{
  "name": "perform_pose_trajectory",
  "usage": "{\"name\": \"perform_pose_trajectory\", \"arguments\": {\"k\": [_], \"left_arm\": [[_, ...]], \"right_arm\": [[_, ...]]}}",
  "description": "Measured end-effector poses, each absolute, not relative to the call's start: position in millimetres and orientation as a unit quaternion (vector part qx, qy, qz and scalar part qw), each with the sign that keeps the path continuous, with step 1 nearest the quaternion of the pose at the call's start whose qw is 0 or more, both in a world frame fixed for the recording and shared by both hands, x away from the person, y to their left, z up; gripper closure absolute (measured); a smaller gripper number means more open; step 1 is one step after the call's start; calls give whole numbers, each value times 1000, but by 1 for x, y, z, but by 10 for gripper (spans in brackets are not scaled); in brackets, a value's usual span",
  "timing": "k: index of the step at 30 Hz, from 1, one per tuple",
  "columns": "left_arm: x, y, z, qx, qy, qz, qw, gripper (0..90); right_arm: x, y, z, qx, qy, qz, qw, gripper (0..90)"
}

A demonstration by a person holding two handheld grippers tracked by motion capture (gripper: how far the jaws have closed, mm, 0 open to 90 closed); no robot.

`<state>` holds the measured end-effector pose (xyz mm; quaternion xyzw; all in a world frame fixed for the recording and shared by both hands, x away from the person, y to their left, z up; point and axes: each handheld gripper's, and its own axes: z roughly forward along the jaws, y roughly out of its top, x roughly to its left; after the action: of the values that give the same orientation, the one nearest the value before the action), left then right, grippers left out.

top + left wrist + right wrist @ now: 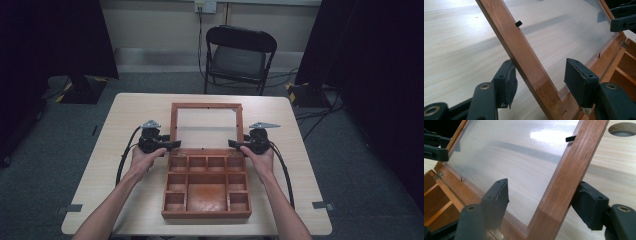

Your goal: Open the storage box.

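A wooden box (206,186) with a divided interior is seen near the front edge of the bench (130,107), between the person's forearms. Its compartments are open to view. The glazed lid (206,107) is folded back behind the box, joined to it along the hinged rear edge, and appears to rest on or close to the bench surface; whether it is fully flat cannot be told.

The left tool (170,145) is held at the left rail of the lid, just behind the hinge line. In the left gripper view the left tool (539,77) is seen with its jaws set apart, the lid's wooden side rail (524,57) passing between them. The outer pad lies against or just beside the rail; the inner pad stands clear over the pane. No clamping is observed.

The right tool (234,144) is held at the opposite rail. In the right gripper view the right tool (541,200) likewise straddles the lid's right rail (571,167), with its outer pad touching or nearly touching the wood and the inner pad well off it.

A black folding chair (240,57) is noted beyond the bench.
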<state>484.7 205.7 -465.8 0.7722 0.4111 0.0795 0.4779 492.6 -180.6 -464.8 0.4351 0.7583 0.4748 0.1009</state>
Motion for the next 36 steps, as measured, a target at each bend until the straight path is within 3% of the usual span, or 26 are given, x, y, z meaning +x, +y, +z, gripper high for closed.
{"name": "perform_pose_trajectory", "arguments": {"k": [16, 23, 27, 29, 30, 34, 36], "left_arm": [[485, 206, -473, 770, 421, 66, 474, 356], [489, 210, -479, 761, 437, 35, 478, 337], [490, 210, -483, 755, 447, 20, 479, 319], [490, 210, -484, 756, 445, 38, 478, 301], [490, 211, -483, 759, 444, 40, 474, 337], [489, 211, -484, 759, 445, 40, 474, 323], [488, 211, -483, 760, 444, 40, 472, 322]], "right_arm": [[493, -181, -472, 444, 758, 469, 90, 257], [493, -182, -475, 452, 759, 461, 86, 228], [494, -183, -479, 463, 752, 464, 69, 227], [495, -185, -481, 469, 749, 465, 59, 222], [496, -186, -482, 473, 745, 467, 47, 213], [498, -189, -490, 484, 736, 473, 20, 206], [497, -187, -487, 479, 743, 465, 47, 196]]}}
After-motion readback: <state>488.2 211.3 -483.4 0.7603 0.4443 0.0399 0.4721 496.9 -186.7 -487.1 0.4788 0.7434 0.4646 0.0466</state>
